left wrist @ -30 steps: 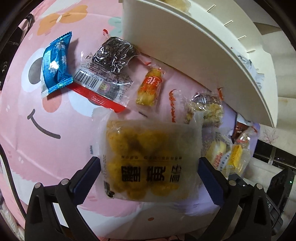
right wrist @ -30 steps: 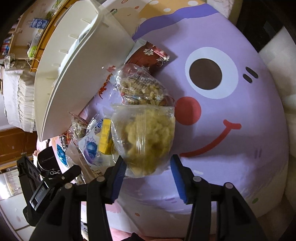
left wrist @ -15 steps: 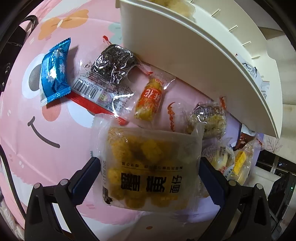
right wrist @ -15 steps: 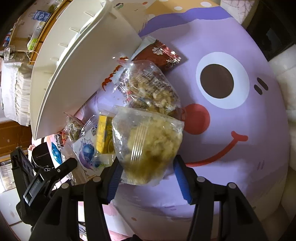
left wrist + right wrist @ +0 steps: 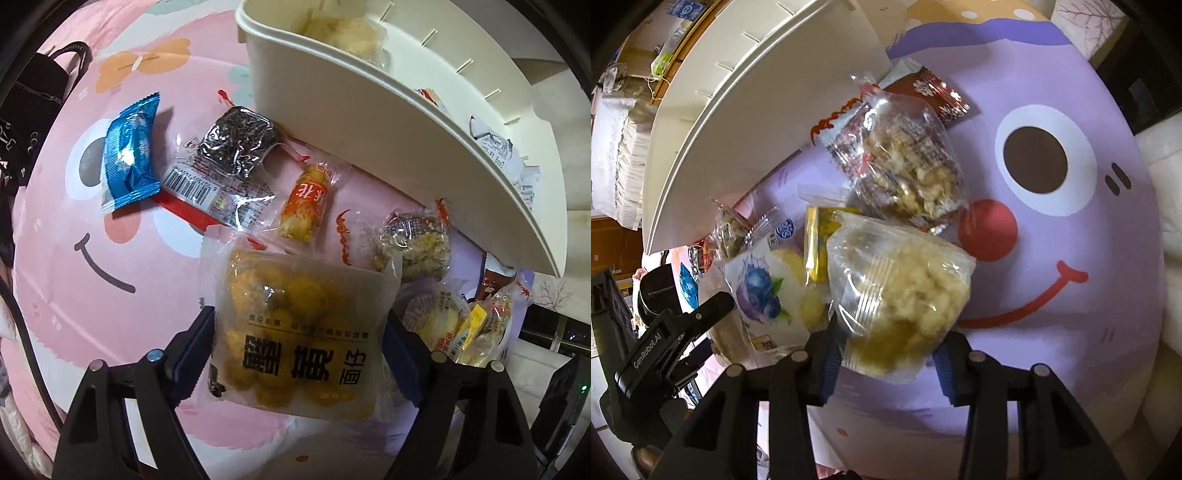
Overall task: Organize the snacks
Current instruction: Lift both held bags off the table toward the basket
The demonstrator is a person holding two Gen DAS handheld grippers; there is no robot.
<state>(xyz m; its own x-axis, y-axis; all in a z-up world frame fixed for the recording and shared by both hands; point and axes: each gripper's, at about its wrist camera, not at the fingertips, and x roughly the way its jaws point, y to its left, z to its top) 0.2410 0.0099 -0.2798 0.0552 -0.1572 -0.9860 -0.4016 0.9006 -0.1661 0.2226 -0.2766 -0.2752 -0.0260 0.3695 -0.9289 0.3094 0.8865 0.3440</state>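
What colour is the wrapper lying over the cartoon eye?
Shiny blue wrapper with white snowflakes; left wrist view shows it best.

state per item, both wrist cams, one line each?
left gripper: jaws shut on the yellow snack pack
yellow snack pack: held, lifted off the cloth
right gripper: jaws shut on the clear popcorn bag
clear popcorn bag: held, sealed
white bin: open, some packets inside
blue wrapper: sealed, lying on the pink cloth
orange-label snack: sealed, lying beside the bin
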